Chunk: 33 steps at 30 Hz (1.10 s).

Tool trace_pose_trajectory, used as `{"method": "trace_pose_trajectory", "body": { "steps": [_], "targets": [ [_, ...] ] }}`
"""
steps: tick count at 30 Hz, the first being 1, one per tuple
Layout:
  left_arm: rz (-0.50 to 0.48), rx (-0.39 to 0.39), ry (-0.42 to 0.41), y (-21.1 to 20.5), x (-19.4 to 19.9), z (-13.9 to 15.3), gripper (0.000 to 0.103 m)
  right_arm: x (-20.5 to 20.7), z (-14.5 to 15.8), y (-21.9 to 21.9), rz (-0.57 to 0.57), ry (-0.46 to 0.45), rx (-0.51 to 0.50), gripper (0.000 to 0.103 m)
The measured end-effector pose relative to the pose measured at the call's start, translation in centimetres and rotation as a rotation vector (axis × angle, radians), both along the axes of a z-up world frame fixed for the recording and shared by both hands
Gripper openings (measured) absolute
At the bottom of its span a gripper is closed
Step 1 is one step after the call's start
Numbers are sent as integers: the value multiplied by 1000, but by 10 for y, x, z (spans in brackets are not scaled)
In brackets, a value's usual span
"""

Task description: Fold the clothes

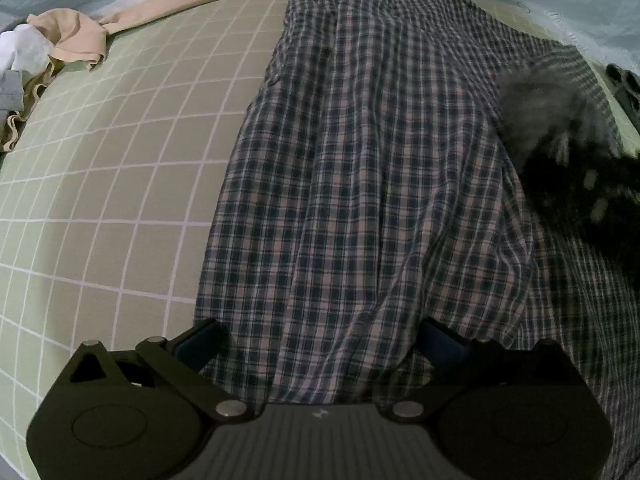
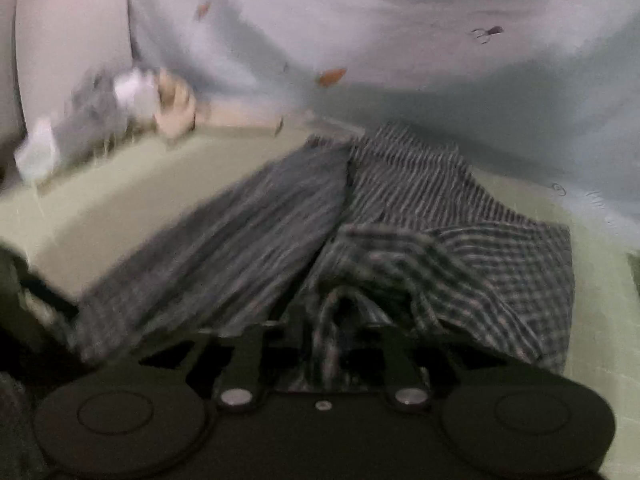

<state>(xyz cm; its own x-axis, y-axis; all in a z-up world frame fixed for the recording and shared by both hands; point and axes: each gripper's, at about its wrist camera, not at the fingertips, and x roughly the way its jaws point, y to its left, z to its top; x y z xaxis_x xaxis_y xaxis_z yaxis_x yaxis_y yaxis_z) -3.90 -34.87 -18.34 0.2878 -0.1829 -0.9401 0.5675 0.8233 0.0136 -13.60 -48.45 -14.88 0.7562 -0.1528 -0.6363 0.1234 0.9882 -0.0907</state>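
Right up against the lens in the left wrist view, the left gripper [image 1: 320, 344] sits with its jaws spread wide. Its blue-padded fingers [image 1: 200, 342] straddle the bottom hem of the plaid shirt [image 1: 360, 160] without squeezing it. That shirt is thin woven cotton-looking stuff in a small navy, white and pinkish check. It's laid out long up the middle of the frame, with soft lengthwise ripples and the collar end bunched at the top. Under it is a pale green bedspread [image 1: 120, 160] with a white grid of squares, smooth and flat. At the upper left there's a crumpled pile of clothes [image 1: 60, 48], beige stretchy fabric plus something white and grey.

In the right wrist view everything's smeary with blur. The right gripper [image 2: 324, 344] has a twisted rope of the same check fabric pinched between its narrowed black jaws at lower centre. A light blue quilt [image 2: 400, 40] with little orange prints fills the top.
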Motion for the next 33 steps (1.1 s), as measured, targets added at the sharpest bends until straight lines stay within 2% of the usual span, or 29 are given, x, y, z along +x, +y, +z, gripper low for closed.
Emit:
{"method": "trace_pose_trajectory", "body": {
  "steps": [2,3,4,5,9,11,15,18,20,22,24,25,26,28,33],
  "targets": [
    [-10,5,-21,0,-3,4,103,-11,1,16,-45,9,-64,55],
    [-24,6,-38,1,-6,7,103,-21,4,16,-72,7,-48,61],
    [-37,7,-55,2,-9,10,103,-31,6,16,-100,6,-31,75],
    [-50,8,-72,3,-12,14,103,-43,6,14,-135,12,-8,82],
    [-69,5,-74,17,-25,19,103,-93,-7,-8,-312,80,27,83],
    [-75,8,-75,25,-33,21,103,-121,-12,-21,-416,94,40,83],
    [-100,26,-83,47,-46,19,103,-173,-16,-28,-549,85,79,82],
    [-101,45,-57,66,-51,10,103,-196,-21,-28,-621,91,130,73],
    [-90,36,-36,75,-52,7,103,-210,-25,-26,-664,94,158,57],
    [-80,26,-17,82,-52,5,103,-223,-27,-23,-697,87,179,51],
    [-75,20,-2,87,-51,5,103,-231,-27,-17,-725,74,194,41],
    [-78,22,0,89,-51,4,103,-233,-27,-14,-734,68,204,32],
    [-86,24,0,90,-53,4,103,-233,-26,-13,-734,62,218,17],
    [-100,29,-1,93,-56,4,103,-233,-25,-10,-734,49,247,4],
    [-141,57,-27,109,-62,8,103,-223,-2,14,-717,-12,227,1]
  ]
}}
